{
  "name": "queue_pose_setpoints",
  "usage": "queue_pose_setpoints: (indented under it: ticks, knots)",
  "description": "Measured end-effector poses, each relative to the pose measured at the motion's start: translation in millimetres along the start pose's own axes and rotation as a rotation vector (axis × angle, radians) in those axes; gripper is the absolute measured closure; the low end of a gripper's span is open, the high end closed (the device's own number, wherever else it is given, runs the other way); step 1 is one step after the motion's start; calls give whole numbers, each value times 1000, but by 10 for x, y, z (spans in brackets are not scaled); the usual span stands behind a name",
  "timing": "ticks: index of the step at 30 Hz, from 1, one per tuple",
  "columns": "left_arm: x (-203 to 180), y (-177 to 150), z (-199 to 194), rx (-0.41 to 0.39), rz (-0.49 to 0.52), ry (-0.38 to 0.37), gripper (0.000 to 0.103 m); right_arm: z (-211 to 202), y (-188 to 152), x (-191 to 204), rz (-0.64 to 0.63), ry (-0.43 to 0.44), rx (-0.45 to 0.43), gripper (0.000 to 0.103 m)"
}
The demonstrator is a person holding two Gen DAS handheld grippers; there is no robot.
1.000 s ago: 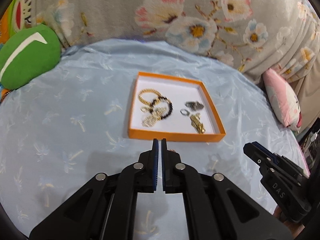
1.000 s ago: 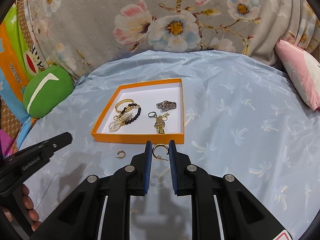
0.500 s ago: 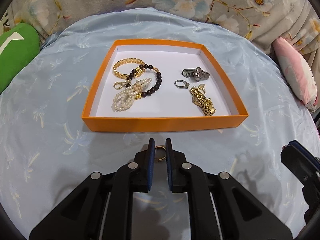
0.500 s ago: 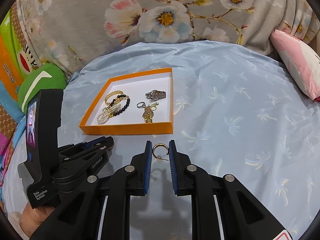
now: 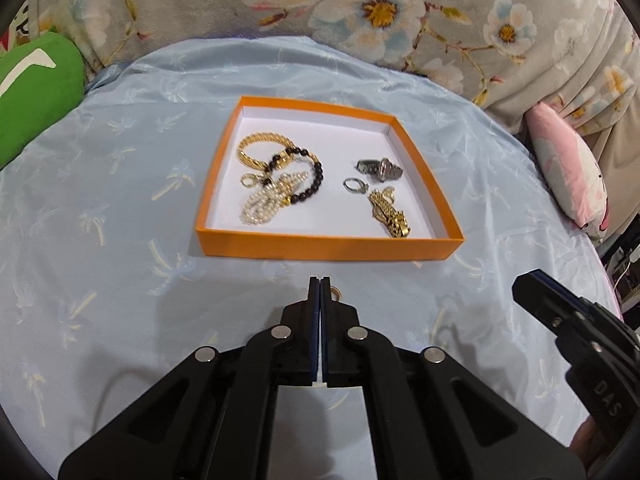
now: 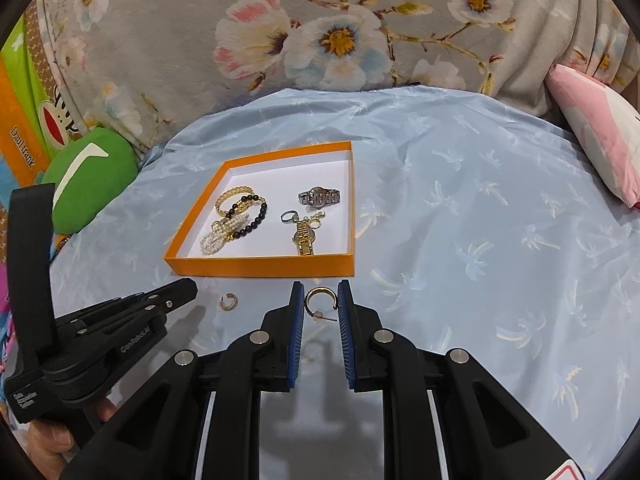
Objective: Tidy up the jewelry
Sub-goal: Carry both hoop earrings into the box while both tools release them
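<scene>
An orange tray [image 5: 320, 246] [image 6: 260, 266] on the blue cloth holds bracelets, a pearl strand, two watches and a ring. My right gripper [image 6: 320, 283] is shut on a gold hoop earring [image 6: 316, 290], held just in front of the tray's near wall. My left gripper [image 5: 320, 280] [image 6: 192, 286] hovers low over the cloth; its jaws are closing and stand pressed together with nothing between them. A small gold earring [image 5: 335, 293] [image 6: 229, 302] lies on the cloth just right of the left fingertips. The right gripper [image 5: 524, 284] shows at the left wrist view's right edge.
A green cushion [image 5: 32, 88] lies at the left and a pink pillow [image 5: 568, 176] at the right. Floral fabric [image 6: 320, 40] rises behind the cloth-covered surface [image 6: 480, 240]. A person's hand [image 6: 48, 436] grips the left tool's handle.
Half a second ago the left jaws stood slightly apart around the small earring; now they are together and the earring lies beside them. The right gripper kept its hold on the hoop.
</scene>
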State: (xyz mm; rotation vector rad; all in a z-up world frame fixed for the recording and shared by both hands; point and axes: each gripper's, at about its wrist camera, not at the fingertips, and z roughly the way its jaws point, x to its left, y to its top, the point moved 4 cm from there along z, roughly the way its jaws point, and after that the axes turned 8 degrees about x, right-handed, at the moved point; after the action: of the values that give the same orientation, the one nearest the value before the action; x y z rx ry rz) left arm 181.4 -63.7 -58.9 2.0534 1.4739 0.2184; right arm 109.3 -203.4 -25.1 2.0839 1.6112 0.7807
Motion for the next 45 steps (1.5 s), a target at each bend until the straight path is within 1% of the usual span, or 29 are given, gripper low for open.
queue_pose_setpoints:
  ticks: [5, 8, 9, 10, 12, 13, 16, 17, 18, 19, 20, 21, 23, 25, 28, 34, 40, 45]
  knots:
    - [84, 43, -182, -32, -1, 5, 103, -16, 21, 27, -7, 3, -9, 87]
    - [22, 34, -116, -2, 21, -18, 103, -4, 9, 25, 3, 7, -3, 87]
    - [-19, 20, -74, 2, 31, -23, 100, -1, 0, 30, 3, 6, -1, 87]
    - [-55, 0, -33, 9, 44, -22, 93, 4, -10, 28, 2, 6, 2, 87]
    - [-124, -29, 69, 10, 61, -5, 54, 11, -31, 20, 0, 4, 5, 87]
    - [-144, -36, 114, 10, 67, 7, 50, 12, -37, 14, 0, 3, 6, 87]
    - [-209, -62, 290, 42, 97, 38, 51, 34, -41, -30, 5, 0, 10, 87]
    - [-215, -67, 337, 49, 99, 45, 54, 43, -40, -43, 8, 0, 10, 87]
    - [-220, -75, 381, 61, 103, 48, 64, 49, -42, -55, 9, -1, 11, 87]
    - [-216, -79, 415, 71, 104, 50, 70, 55, -44, -63, 10, -1, 11, 87]
    - [-208, -78, 414, 57, 107, 66, 76, 61, -46, -67, 10, -2, 11, 87]
    - [-197, -79, 416, 56, 107, 73, 81, 63, -47, -74, 11, -1, 11, 87]
    - [-156, -74, 414, 58, 94, 71, 86, 72, -46, -78, 14, 1, 11, 87]
    - [-120, -72, 401, 61, 82, 50, 86, 69, -46, -78, 12, 1, 11, 87]
    - [-97, -75, 344, 51, 75, 42, 86, 74, -40, -79, 10, 4, 11, 87]
    - [-53, -6, 97, 10, 68, 29, 86, 62, 17, -14, -4, 8, -1, 87]
    - [6, 279, -114, -48, 55, 42, 86, 110, 289, 117, -35, 11, -29, 87]
    - [54, 627, -139, -88, 56, 70, 86, 270, 600, 207, -42, 37, -30, 87]
